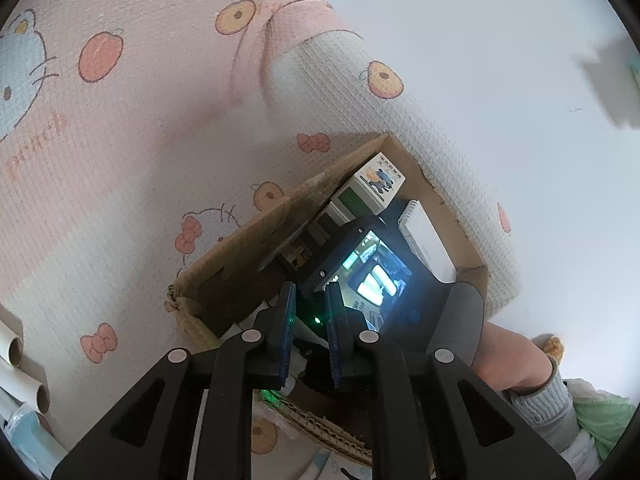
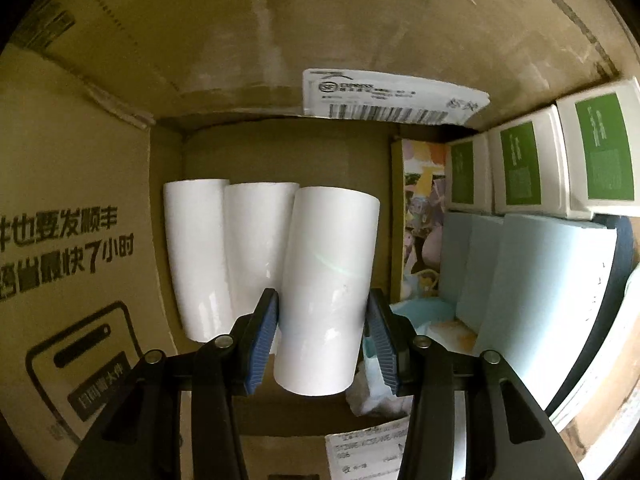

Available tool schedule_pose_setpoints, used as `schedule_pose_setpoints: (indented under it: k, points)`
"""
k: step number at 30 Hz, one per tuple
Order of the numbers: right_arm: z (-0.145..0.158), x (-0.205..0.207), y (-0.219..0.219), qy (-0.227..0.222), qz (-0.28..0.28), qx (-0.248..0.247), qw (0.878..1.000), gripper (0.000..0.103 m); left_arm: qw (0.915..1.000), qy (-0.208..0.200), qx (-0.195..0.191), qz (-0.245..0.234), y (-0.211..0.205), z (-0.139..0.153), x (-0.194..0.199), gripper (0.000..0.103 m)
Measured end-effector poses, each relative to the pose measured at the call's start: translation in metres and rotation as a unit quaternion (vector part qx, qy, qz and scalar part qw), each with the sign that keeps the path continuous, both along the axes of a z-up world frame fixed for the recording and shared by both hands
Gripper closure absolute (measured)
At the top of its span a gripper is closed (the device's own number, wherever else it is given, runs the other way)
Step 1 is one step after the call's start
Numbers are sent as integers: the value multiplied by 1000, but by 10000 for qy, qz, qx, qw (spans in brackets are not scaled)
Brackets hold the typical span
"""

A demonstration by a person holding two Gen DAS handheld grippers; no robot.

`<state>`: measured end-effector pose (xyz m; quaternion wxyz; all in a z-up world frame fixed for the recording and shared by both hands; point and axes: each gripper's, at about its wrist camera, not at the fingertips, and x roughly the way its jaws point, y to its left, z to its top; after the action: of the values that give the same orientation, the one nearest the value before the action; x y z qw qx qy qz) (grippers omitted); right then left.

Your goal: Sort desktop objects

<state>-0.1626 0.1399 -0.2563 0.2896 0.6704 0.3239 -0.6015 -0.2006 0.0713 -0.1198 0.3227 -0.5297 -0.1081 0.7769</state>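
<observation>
My right gripper [image 2: 322, 300] points down into a cardboard box [image 2: 80, 160] and is shut on a white roll [image 2: 328, 280], one blue pad on each side of it. The roll leans beside two more white rolls [image 2: 224, 240] that lie on the box floor. In the left wrist view the same box [image 1: 248, 248] stands on a patterned cloth, with the right gripper's body and lit screen [image 1: 376, 276] over it. My left gripper [image 1: 310, 292] hovers by the box's near corner. Its jaws stand a narrow gap apart with nothing between them.
Inside the box, right of the rolls, stand a colourful pack [image 2: 420, 220], several green-labelled white boxes [image 2: 520, 168] and light blue packs [image 2: 520, 280]. A person's forearm in a grey sleeve [image 1: 536, 396] reaches in from the right. Cardboard tubes [image 1: 24, 364] lie at the lower left.
</observation>
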Motion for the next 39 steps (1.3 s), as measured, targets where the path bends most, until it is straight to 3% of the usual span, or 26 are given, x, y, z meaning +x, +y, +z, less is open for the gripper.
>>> schedule_pose_setpoints:
  k: [3, 9, 11, 13, 16, 21, 23, 28, 31, 33, 37, 38, 39]
  points:
    - [-1, 3, 0, 47, 84, -13, 10000, 61, 10000, -45, 61, 59, -3, 2, -2, 87]
    - [1, 12, 0, 327, 138, 21, 9994, 60, 9988, -158, 416, 191, -18, 9, -4, 76]
    - [5, 15, -1, 565, 168, 65, 9982, 53, 9987, -217, 442, 159, -20, 11, -4, 75]
    - [12, 15, 0, 678, 130, -63, 9976, 32, 9988, -217, 408, 136, -20, 12, -4, 75]
    - [15, 12, 4, 448, -21, -308, 9985, 31, 9995, -134, 253, 112, -17, 15, -2, 73]
    - [31, 13, 16, 321, -259, -622, 9972, 32, 9986, -192, 494, -55, -12, 28, 2, 68]
    - [44, 13, 28, 162, -497, -972, 9939, 31, 9987, -227, 449, -69, -10, 34, 2, 68]
    - [78, 24, 66, -162, -1098, -1991, 9737, 31, 9997, -153, 139, -162, 12, 47, 2, 61]
    - [94, 15, 70, -160, -1455, -2389, 9600, 31, 9986, -55, -467, -258, 36, 44, 4, 59]
    - [98, 6, 75, -105, -1746, -2513, 9520, 31, 9950, -68, -932, -367, 55, 36, 6, 59]
    - [87, -26, 124, -201, -2187, -2976, 9291, 33, 9891, -346, -1320, -551, 81, 15, 8, 57]
    - [90, -23, 128, -201, -2285, -3075, 9235, 38, 9873, -457, -1418, -557, 86, 7, 6, 57]
    - [99, -29, 135, -147, -2397, -3203, 9164, 61, 9849, -615, -1518, -553, 91, -2, 5, 55]
